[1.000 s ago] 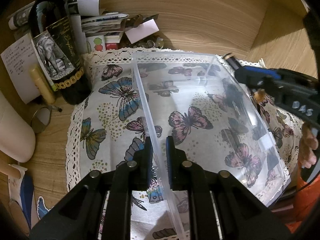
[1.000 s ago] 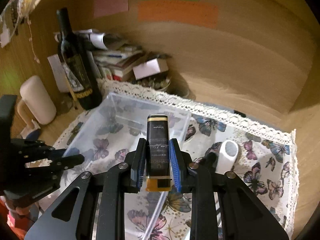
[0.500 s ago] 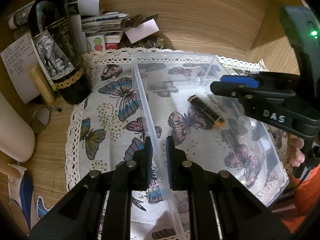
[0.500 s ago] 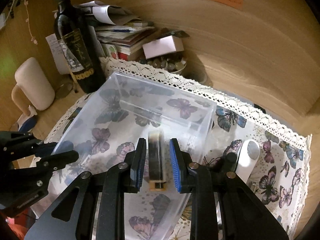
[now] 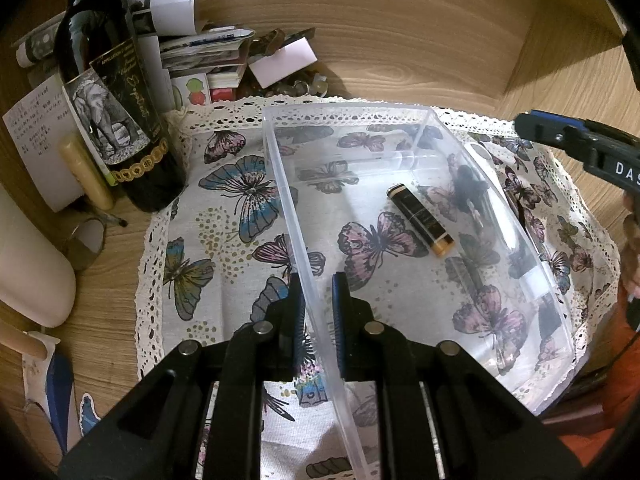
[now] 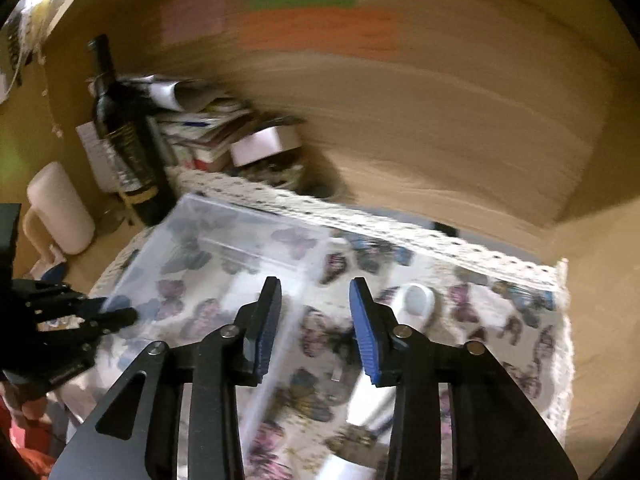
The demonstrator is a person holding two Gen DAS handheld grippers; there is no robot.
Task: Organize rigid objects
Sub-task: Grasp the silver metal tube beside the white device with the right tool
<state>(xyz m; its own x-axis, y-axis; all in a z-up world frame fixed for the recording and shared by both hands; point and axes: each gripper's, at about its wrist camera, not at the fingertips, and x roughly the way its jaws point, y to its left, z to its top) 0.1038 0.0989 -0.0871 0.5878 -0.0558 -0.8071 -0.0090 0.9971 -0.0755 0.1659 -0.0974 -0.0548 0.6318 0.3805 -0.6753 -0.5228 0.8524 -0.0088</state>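
A clear plastic bin [image 5: 424, 114] stands on a butterfly-print cloth [image 5: 224, 200]. My left gripper [image 5: 318, 308] is shut on the bin's left wall near its front. A black tube with a gold end [image 5: 420, 214] lies on the bin floor. My right gripper [image 6: 314, 320] is open and empty above the bin's right edge [image 6: 280, 344]; it also shows at the right of the left wrist view [image 5: 580, 144]. A white tube [image 6: 400, 320] lies on the cloth just right of the bin. The right wrist view is blurred by motion.
A dark wine bottle [image 5: 116, 112] stands at the cloth's left edge, with a pile of papers and books [image 5: 208, 56] behind it. A cream mug [image 6: 60, 212] sits left. A wooden wall [image 5: 400, 40] closes the back and right.
My right gripper opened and let go of the black tube, which now lies in the bin. The gripper then pulled up and back to the right. My left gripper has not moved.
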